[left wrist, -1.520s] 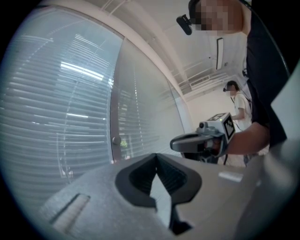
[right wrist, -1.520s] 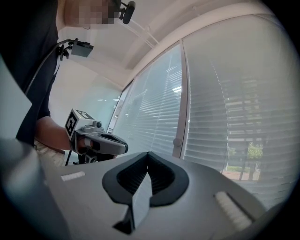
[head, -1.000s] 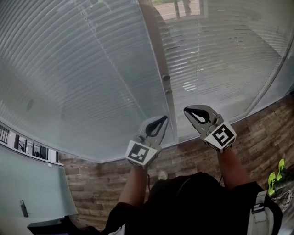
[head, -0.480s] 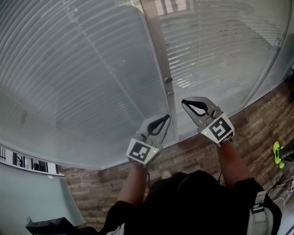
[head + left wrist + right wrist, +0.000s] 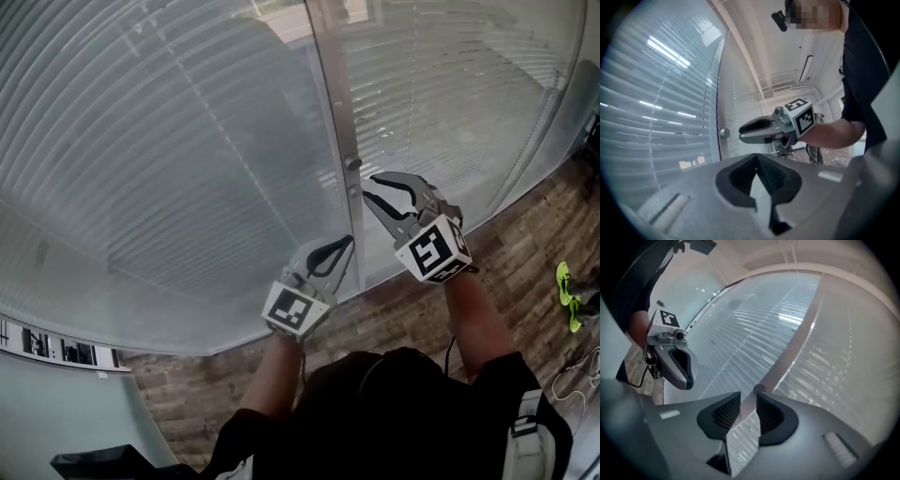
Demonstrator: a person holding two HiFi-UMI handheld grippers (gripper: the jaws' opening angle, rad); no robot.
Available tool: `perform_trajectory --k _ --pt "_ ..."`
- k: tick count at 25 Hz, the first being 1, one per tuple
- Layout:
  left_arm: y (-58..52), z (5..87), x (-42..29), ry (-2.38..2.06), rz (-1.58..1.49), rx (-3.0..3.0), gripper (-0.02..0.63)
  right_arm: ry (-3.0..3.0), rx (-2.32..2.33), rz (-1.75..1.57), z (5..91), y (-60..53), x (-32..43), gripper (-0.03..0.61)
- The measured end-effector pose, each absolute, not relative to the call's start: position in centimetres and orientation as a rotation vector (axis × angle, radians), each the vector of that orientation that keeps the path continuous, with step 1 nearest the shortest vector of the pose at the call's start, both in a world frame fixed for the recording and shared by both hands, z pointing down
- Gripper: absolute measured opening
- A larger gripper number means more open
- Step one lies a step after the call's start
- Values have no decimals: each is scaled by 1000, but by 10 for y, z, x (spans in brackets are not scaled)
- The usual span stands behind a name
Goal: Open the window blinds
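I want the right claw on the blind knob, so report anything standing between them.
Nothing visible. The right claw, its jaws just opened and empty, points at the knob on the window post, with only open air between. The left claw hangs lower, out of the path.

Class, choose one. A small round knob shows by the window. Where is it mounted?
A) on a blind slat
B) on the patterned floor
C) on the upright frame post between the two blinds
C: the knob sits on the upright frame post, which runs between the two lowered blinds.
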State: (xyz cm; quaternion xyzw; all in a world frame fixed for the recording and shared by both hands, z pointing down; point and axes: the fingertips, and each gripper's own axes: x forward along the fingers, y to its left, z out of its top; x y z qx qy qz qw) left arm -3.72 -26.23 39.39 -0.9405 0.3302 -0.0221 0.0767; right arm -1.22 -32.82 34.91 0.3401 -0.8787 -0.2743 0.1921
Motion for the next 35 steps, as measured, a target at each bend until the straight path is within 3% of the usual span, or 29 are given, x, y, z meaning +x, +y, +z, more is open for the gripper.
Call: perform_trajectory --k 9,18,35 --pt "-259 392 -52 992 -41 -2830 3 -2160 961 -1006 341 -359 -29 147" --pt "-256 394 -58 972 -18 -2838 4 -1915 966 -1189 345 -373 -42 129" --pt "-254 395 -61 970 -43 -2836 3 -2042 1082 -1048 341 -374 -41 127"
